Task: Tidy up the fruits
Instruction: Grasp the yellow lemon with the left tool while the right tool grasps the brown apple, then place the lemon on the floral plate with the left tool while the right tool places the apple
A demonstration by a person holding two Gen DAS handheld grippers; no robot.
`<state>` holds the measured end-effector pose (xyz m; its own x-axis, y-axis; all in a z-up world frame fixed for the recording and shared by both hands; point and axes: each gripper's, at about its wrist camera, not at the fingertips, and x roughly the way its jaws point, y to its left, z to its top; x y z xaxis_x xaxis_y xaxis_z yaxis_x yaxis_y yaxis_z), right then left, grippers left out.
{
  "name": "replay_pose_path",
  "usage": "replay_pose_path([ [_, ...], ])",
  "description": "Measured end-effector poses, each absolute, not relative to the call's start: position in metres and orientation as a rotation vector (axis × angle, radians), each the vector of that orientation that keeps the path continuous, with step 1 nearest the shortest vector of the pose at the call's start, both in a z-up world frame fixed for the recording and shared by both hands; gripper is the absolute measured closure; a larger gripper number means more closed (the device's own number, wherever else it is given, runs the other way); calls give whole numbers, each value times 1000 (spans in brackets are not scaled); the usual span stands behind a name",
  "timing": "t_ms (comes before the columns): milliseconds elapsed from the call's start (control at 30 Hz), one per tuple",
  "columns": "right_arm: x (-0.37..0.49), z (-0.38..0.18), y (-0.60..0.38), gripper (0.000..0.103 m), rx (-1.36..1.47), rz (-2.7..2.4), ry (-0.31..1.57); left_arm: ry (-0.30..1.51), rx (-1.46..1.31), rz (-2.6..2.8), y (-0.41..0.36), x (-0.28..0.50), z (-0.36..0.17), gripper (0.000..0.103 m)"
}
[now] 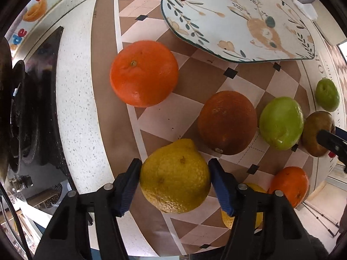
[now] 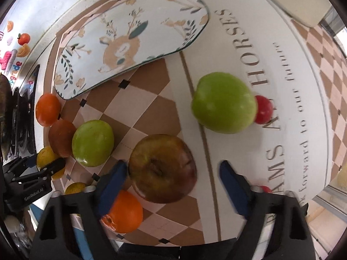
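Left gripper [image 1: 174, 166] pinching lemon [image 1: 175, 176]; right gripper [image 2: 172, 171] spread around brownish apple [image 2: 162, 168], gap at 3 o'clock. Risk: one-sided contact rolls apple toward green apple [image 2: 223, 103].

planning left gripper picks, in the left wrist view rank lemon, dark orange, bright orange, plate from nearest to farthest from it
1. lemon, between the jaws
2. dark orange, ahead to the right
3. bright orange, ahead to the left
4. plate, far end, right

Both wrist cameras look steeply down, close over the checkered mat [image 1: 180, 108]; they share the floral plate [image 1: 238, 17] [image 2: 130, 36] and brownish apple [image 1: 317, 133] [image 2: 162, 169].
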<state>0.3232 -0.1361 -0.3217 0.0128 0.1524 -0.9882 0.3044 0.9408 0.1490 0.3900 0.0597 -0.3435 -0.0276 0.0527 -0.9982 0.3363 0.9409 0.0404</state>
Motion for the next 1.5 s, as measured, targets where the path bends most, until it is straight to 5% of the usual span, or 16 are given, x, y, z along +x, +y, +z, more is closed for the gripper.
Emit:
replay_pose_path([
  [67,325,-324,-131,35,369,-100,1572,1591,298,-230,62,389,-343,43],
  [333,321,-315,-124,36,319,-71,1574,1589,163,-189,85,372,-326,43],
  [767,387,-239,-152,36,345,112,1431,1438,-189,-127,70,416,-220,43],
  [1100,507,-283,-168,36,165,121,1468,1586,-362,-72,8,533,-293,43],
  [1500,548,-314,-167,36,83,209,1540,1677,-289,-15,-12,565,-339,42],
])
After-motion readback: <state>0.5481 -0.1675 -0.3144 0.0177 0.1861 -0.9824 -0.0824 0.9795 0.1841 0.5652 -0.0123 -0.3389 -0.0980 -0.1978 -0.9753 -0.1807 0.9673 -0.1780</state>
